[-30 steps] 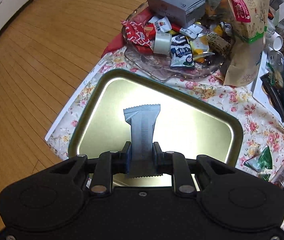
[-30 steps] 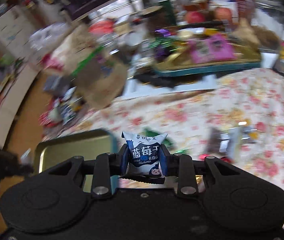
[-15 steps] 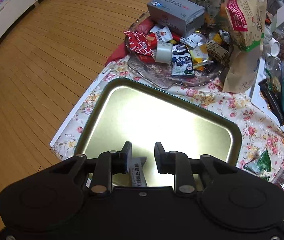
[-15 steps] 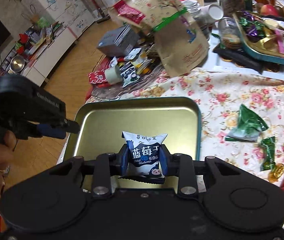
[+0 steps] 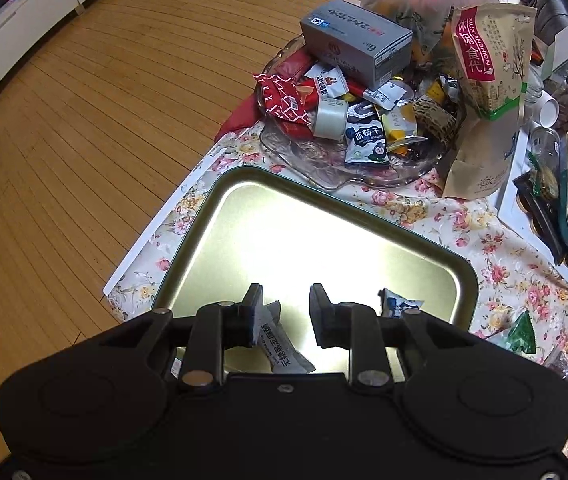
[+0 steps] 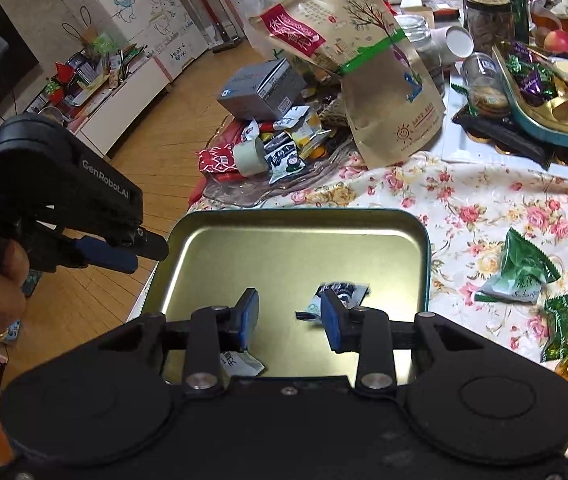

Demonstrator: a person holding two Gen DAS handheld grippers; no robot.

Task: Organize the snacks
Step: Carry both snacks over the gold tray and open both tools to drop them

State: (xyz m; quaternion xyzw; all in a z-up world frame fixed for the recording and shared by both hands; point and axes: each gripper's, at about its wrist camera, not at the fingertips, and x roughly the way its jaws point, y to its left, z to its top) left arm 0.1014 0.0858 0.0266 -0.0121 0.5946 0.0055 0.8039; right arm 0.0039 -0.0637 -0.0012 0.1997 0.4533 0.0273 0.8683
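A gold metal tray (image 5: 323, 216) (image 6: 284, 248) lies on the floral tablecloth. My left gripper (image 5: 285, 308) is open over its near edge; a grey snack bar (image 5: 282, 346) lies in the tray just under the left finger. My right gripper (image 6: 288, 314) is open above the tray; a blue-and-white dried blueberry packet (image 6: 337, 294) lies free beside the right finger and also shows in the left wrist view (image 5: 397, 306). The grey bar's end shows in the right wrist view (image 6: 240, 362).
A glass dish (image 5: 323, 160) of mixed snacks with a grey box (image 5: 355, 40) and tape roll (image 5: 329, 118) stands beyond the tray. A tall brown bag (image 5: 487, 92) stands right of the dish. Green wrapped sweets (image 6: 519, 272) lie right of the tray. A teal candy tray (image 6: 543, 92) sits far right.
The left gripper opened and dropped the grey bar into the tray. The right gripper swung over the tray, opened and let go of the blueberry packet.
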